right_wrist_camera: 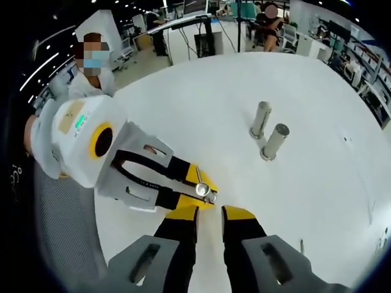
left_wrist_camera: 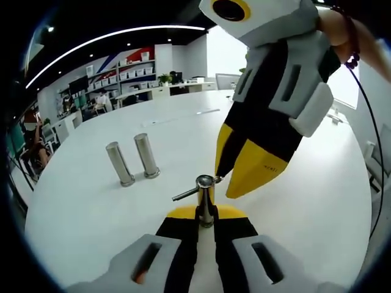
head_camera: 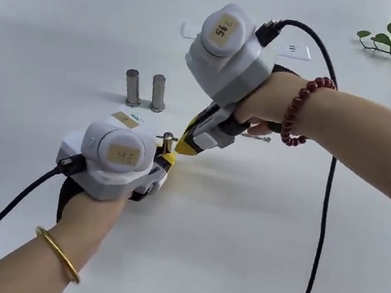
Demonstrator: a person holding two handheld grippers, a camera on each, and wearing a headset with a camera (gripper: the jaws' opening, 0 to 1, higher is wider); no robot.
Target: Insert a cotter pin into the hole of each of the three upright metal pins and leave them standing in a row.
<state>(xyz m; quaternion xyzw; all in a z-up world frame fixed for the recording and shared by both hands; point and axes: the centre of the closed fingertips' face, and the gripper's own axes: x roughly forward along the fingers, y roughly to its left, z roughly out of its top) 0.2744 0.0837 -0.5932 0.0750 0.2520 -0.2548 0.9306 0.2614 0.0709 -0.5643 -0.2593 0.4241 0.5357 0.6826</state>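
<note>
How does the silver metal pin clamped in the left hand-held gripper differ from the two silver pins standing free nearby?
The clamped silver metal pin has a thin cotter pin through its top; the two free pins show none. It is clamped in the left hand-held gripper; they stand untouched on the white table. All three are upright.

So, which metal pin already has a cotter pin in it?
The pin clamped in the left claw: a cotter pin sticks from its top. The two free-standing pins are bare.

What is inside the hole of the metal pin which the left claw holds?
A cotter pin crosses the metal pin near its top, one end sticking out sideways. Its middle part is hidden within the hole.
</note>
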